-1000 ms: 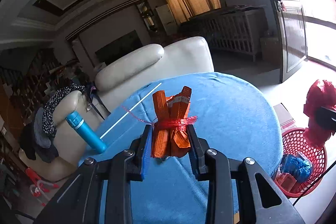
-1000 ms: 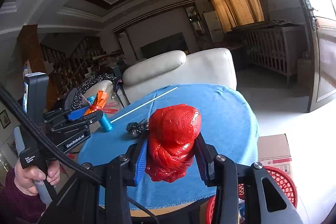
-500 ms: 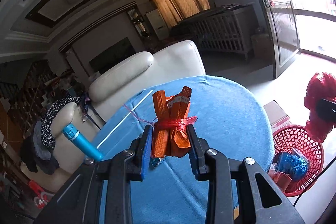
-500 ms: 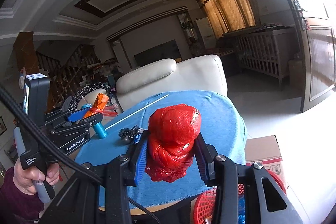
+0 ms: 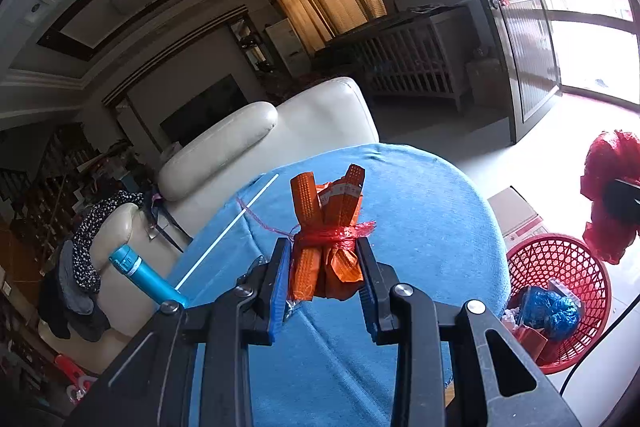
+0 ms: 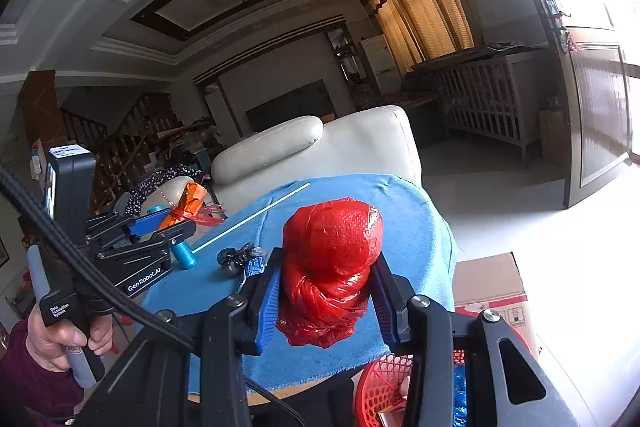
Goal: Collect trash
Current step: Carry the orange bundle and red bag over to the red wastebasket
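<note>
Both claws are carrying trash, the left claw (image 5: 323, 269) closed on an orange wrapper bundle (image 5: 326, 231) and the right claw (image 6: 326, 289) closed on a red plastic bag (image 6: 330, 267), while the red basket (image 5: 560, 267) is already holding some pieces and a dark wrapper (image 6: 236, 259) is lying uncollected on the desk (image 5: 420, 219).

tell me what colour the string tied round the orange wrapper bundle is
Red: a thin red plastic strip knotted round the orange wrapper bundle, clearest in the left wrist view.

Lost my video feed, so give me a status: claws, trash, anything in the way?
Left claw shut on orange wrapper bundle. Right claw shut on red bag wad, near red basket. Path to basket looks open.
</note>
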`<state>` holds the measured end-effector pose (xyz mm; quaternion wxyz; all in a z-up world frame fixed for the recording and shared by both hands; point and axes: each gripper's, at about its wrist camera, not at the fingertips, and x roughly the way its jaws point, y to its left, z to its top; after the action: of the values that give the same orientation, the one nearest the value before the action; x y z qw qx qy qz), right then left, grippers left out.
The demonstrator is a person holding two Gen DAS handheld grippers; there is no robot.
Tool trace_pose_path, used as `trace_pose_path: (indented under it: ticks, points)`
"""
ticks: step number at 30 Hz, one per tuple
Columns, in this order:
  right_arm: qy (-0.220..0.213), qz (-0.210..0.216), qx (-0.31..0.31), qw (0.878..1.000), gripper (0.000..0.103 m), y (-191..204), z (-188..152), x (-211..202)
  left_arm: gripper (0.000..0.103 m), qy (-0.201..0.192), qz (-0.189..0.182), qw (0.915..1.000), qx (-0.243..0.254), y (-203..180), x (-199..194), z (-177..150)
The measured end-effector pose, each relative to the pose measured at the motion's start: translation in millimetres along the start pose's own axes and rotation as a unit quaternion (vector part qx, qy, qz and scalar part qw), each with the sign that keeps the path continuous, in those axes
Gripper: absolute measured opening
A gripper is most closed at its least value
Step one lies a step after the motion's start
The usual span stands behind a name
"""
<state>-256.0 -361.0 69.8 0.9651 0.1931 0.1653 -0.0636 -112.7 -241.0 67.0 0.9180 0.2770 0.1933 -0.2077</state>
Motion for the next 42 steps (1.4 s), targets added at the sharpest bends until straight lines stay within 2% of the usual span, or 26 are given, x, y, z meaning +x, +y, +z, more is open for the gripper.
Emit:
trace_pose_path:
  ticks: [19,42]
  points:
    - [0.012,-0.015,0.010,1.000,0.043,-2,4,1,0.033,0.014,-0.018,0.9996,0.014,-19,10,-1]
    - [0.030,-0.033,0.030,0.999,0.044,-14,-5,9,0.033,0.038,-0.068,0.9964,0.034,-42,14,-9]
